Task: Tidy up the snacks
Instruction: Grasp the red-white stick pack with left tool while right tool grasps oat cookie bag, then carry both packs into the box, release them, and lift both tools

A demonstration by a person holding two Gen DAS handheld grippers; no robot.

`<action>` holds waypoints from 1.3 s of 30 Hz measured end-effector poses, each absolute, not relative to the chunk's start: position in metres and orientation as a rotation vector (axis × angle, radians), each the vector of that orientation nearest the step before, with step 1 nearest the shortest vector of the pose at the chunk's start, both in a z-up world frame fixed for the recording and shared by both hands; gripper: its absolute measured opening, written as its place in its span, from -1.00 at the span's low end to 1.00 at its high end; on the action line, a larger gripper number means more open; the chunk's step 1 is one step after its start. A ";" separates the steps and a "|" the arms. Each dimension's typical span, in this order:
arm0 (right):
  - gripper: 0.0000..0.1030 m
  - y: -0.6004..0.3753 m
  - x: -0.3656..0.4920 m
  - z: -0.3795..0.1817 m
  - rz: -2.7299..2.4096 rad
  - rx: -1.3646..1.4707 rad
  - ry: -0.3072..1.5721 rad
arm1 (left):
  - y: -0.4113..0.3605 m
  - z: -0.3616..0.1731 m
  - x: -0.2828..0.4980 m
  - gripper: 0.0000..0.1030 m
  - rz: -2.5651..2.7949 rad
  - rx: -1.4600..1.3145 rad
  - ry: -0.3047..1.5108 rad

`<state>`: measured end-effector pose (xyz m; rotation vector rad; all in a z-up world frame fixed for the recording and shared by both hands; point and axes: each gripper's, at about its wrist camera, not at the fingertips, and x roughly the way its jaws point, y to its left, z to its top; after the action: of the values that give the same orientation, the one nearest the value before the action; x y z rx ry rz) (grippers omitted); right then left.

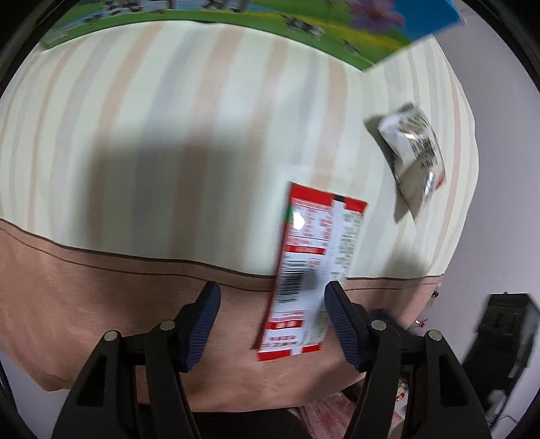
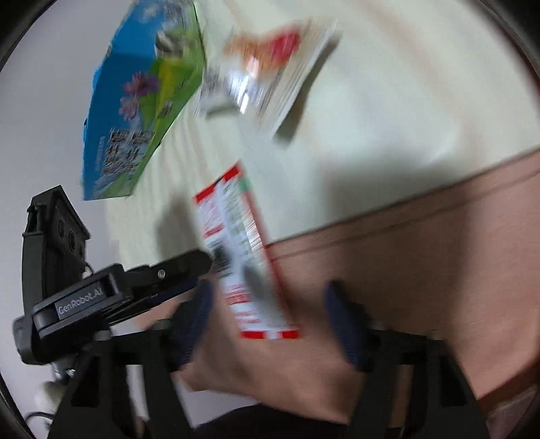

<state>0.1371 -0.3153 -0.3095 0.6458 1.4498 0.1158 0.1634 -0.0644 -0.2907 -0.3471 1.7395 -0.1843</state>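
— What's the left gripper [image 1: 271,293] doing?

— Its fingers are spread wide and it holds nothing. It hangs over the brown border of the striped cloth [image 1: 168,135]. The long red-and-white snack packet [image 1: 310,266] lies flat on the cloth, barcode side up, crossing from the pale stripes onto the brown band, and its lower half sits in the gap close to the right finger [image 1: 341,320]. I cannot tell whether that finger touches it.

— And the right gripper [image 2: 268,300]?

— Also wide open and empty, above the same packet [image 2: 239,250], with the left gripper's body [image 2: 101,290] reaching in from the side.

— Other snacks?

— A silver-and-white bag [image 1: 413,155] lies near the cloth's far right edge, well apart from the packet. In the right wrist view it [image 2: 229,87] lies just beside a flat white pack with red and orange print [image 2: 290,60], though that view is badly blurred.

— Anything else?

— A blue-and-green box [image 1: 303,23] printed with a purple flower sits at the far edge of the cloth.
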 end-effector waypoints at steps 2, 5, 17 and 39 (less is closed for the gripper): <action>0.69 -0.328 0.142 -0.292 0.064 0.545 1.419 | -0.091 -0.302 0.148 0.21 -0.210 -0.315 1.748; 0.72 -0.336 0.157 -0.272 0.034 0.446 1.385 | -0.124 -0.311 0.146 0.21 -0.205 -0.166 1.752; 0.78 -0.295 0.269 -0.234 0.153 0.004 1.382 | -0.107 -0.302 0.170 -0.12 -0.099 -0.050 1.621; 0.46 -0.277 0.243 -0.295 0.152 0.232 1.626 | -0.058 -0.302 0.170 -0.12 -0.067 -0.018 1.615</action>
<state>0.2427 -0.2766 -0.2947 0.2322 1.6258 0.1524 0.1703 -0.0577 -0.3024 -0.0177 1.6152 -0.0669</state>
